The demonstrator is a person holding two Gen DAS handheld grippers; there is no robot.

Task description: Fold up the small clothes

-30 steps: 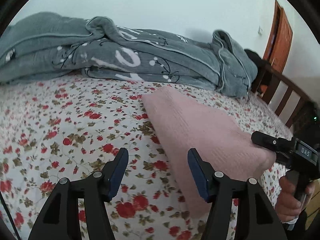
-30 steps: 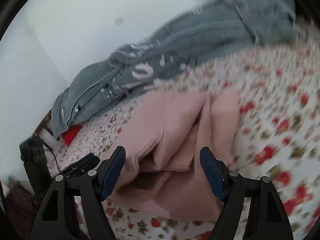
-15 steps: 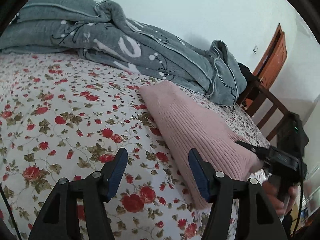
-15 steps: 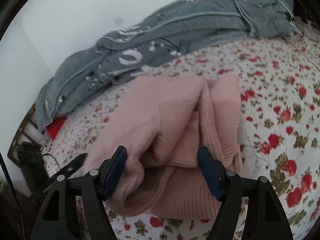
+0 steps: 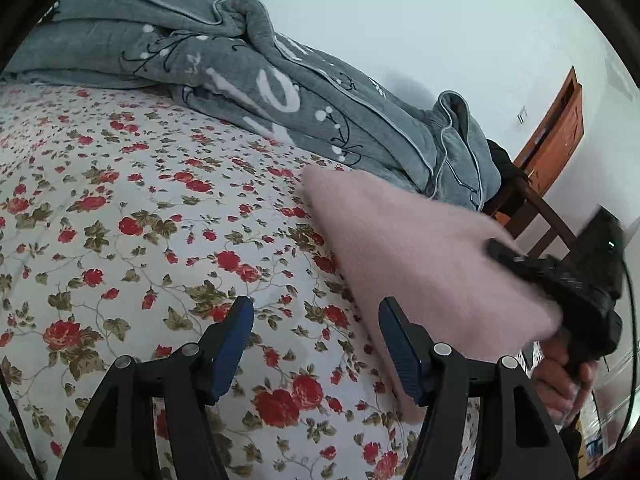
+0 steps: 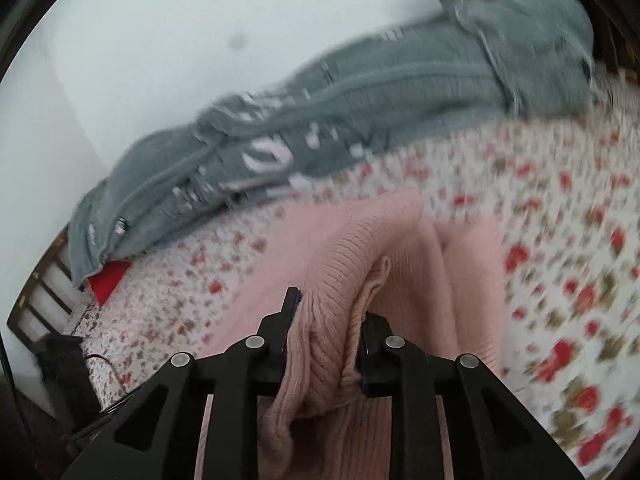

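On the bed's floral sheet (image 5: 120, 208), your pink knit sweater (image 6: 360, 248) lay near the foot-side edge, already part folded, with the gray blanket (image 5: 280, 92) bunched behind it along the wall. What changed: half a second before, your right gripper (image 6: 326, 332) stood wide apart over the near folds; at this moment its jaws had come together on a thick bunch of ribbed knit, fabric bulging out between and below them. Right view was motion-blurred, so you were probably already lifting or swinging that bunch. Reads as the grasp step done, next fold likely starting. From the left wrist view the sweater (image 5: 420, 248) looked smeared and raised at the right-hand end, where your right gripper (image 5: 500, 252) bit into it. Your left gripper (image 5: 316, 332) hung above the sheet with jaws wide apart, holding nothing, touching nothing, just beside the sweater's near corner. Wooden bed frame (image 5: 536, 216) showed past the sweater.
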